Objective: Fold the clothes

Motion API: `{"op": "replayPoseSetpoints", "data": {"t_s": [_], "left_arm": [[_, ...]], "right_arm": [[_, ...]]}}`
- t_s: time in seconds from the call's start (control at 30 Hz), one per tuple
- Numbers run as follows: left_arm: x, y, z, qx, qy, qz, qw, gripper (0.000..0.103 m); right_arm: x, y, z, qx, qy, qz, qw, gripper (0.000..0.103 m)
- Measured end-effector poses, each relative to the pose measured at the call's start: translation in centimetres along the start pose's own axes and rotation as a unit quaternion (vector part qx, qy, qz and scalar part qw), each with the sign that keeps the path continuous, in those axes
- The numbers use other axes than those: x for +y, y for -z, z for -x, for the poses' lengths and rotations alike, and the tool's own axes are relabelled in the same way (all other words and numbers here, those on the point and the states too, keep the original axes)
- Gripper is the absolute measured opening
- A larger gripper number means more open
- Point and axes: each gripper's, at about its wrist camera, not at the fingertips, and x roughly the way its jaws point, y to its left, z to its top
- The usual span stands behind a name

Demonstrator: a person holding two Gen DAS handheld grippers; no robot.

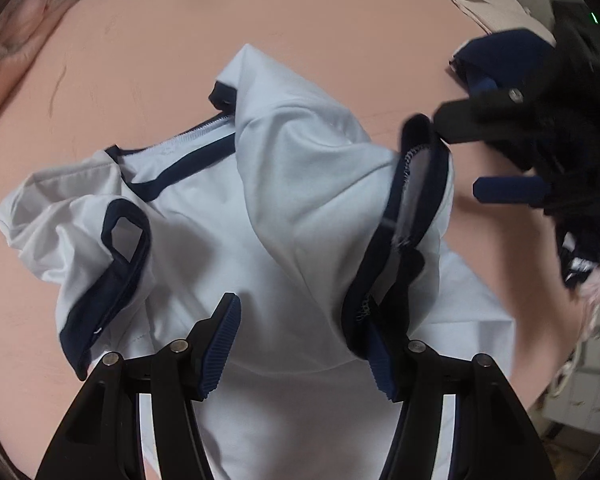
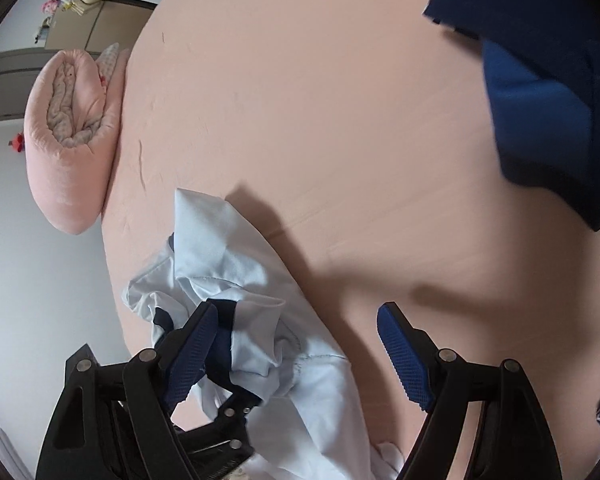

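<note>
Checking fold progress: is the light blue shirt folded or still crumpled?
Crumpled, not folded: the light blue shirt lies bunched on the pink sheet, navy-trimmed sleeves twisted, both tools open.

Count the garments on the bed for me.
2. A crumpled light blue shirt with navy trim lies mid-bed under the open left gripper; a dark blue garment lies at the far right edge. More may lie outside both views.

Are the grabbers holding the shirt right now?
No. The left gripper and the right gripper both have jaws spread open above the crumpled pale-blue shirt with navy trim, gripping no part of it.
</note>
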Motion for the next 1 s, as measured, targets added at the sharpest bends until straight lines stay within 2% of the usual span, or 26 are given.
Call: {"op": "replayPoseSetpoints", "data": {"t_s": [0.13,0.27,0.33,0.5,0.53,0.57,0.6,0.7,0.8,0.9,0.93,1.0], "left_arm": [[0.1,0.4,-0.1,-0.008,0.009,0.001,0.9999,0.057],[0.9,0.5,0.1,-0.022,0.035,0.031,0.9987,0.057],[1.3,0.5,0.3,-0.029,0.046,0.046,0.9975,0.057],[1.4,0.8,0.4,-0.040,0.046,0.043,0.9972,0.057],[1.4,0.8,0.4,-0.042,0.049,0.043,0.9970,0.057],[1.5,0.9,0.3,-0.043,0.052,0.044,0.9967,0.057],[1.5,0.9,0.3,-0.045,0.055,0.045,0.9965,0.057],[1.8,1.1,0.4,-0.055,0.065,0.052,0.9950,0.057],[2.3,1.2,0.6,-0.065,0.080,0.066,0.9925,0.057],[2.7,1.1,0.8,-0.078,0.096,0.075,0.9895,0.057],[2.7,1.1,1.0,-0.081,0.104,0.081,0.9879,0.057],[3.0,1.5,1.1,-0.090,0.128,0.106,0.9820,0.057]], "right_arm": [[1.7,0.6,0.0,-0.005,0.000,0.038,0.999,0.081],[3.5,0.6,0.2,-0.019,-0.003,0.077,0.997,0.081],[4.2,0.5,0.2,-0.022,0.007,0.092,0.995,0.081],[5.6,1.0,-0.3,-0.015,0.041,0.125,0.991,0.081],[5.6,1.1,-0.3,-0.014,0.048,0.128,0.990,0.073],[5.5,1.1,-0.5,-0.012,0.053,0.127,0.990,0.059],[5.3,0.9,-0.6,-0.010,0.055,0.121,0.991,0.054],[3.9,0.4,-1.2,0.000,0.052,0.096,0.994,0.051],[2.7,0.5,-1.4,0.010,0.031,0.084,0.996,0.040],[2.1,0.7,-0.8,0.005,0.014,0.096,0.995,0.018],[1.9,0.7,-0.7,0.006,0.000,0.092,0.996,0.015],[1.3,0.9,-0.5,0.007,-0.029,0.084,0.996,0.015]]}}
